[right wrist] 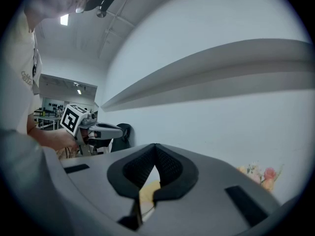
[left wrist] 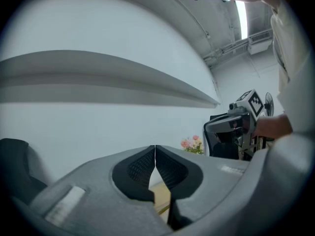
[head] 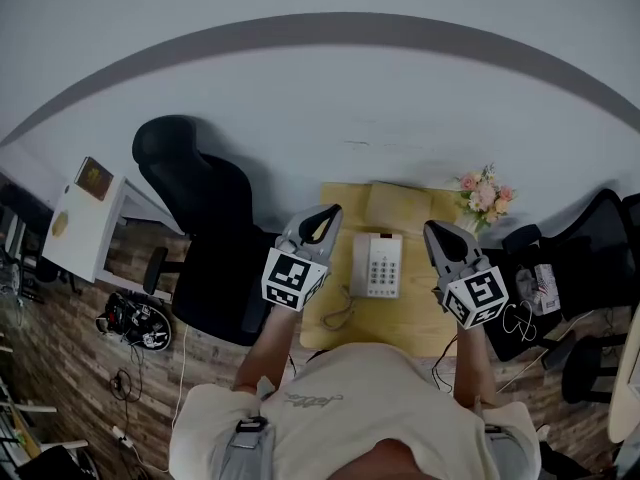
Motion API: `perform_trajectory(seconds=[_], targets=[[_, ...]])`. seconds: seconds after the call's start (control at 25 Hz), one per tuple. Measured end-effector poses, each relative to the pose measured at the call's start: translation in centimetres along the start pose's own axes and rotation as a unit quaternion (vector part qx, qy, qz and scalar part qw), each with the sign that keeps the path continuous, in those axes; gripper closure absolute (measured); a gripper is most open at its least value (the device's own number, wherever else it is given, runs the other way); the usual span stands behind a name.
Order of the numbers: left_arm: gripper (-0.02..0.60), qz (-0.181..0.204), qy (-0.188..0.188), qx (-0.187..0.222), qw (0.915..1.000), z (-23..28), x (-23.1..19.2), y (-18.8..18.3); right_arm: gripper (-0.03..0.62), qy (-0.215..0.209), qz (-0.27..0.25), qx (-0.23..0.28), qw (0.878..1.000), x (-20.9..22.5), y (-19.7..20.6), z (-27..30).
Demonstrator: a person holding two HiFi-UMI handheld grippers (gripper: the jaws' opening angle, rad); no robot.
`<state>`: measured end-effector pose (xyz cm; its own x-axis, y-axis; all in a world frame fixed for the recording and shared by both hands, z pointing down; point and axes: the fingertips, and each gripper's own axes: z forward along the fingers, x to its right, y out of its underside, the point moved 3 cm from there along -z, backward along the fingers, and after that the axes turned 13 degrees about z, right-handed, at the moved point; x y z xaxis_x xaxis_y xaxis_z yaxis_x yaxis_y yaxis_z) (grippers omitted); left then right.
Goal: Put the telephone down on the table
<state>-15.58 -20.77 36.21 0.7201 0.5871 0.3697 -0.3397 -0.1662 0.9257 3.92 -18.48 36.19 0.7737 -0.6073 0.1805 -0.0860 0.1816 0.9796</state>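
Note:
A white telephone [head: 377,265] with a keypad lies on the small wooden table [head: 420,318], its handset on the left side and a cord trailing toward the near edge. My left gripper [head: 325,212] hangs left of the phone, shut and empty. My right gripper [head: 440,228] hangs to the phone's right, also shut with nothing in it. Both point level toward the wall. In the left gripper view the jaw tips [left wrist: 155,147] meet, and in the right gripper view the tips [right wrist: 155,146] touch too.
A black office chair [head: 205,203] stands left of the table. A pink flower bouquet [head: 485,196] sits at the table's far right corner. A cardboard piece [head: 398,206] lies behind the phone. More chairs [head: 590,248] and clutter stand to the right, a white cabinet [head: 85,218] far left.

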Motion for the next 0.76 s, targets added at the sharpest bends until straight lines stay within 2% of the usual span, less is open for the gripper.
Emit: perform_trajectory(seconds=[0.12, 0.48, 0.76], targets=[[0.564, -0.011, 0.005, 0.002, 0.9999, -0.1, 0.2, 0.3, 0.592, 0.002, 0.004, -0.006, 1.0, 0.1, 0.6, 0.0], [0.563, -0.014, 0.019, -0.022, 0.9995, -0.8, 1.5, 2.4, 0.592, 0.014, 0.009, -0.026, 1.0, 0.5, 2.7, -0.7], [0.564, -0.028, 0.024, -0.027, 0.9989, -1.0, 0.4, 3.8, 0.592, 0.024, 0.026, -0.051, 0.998, 1.0, 4.8, -0.8]])
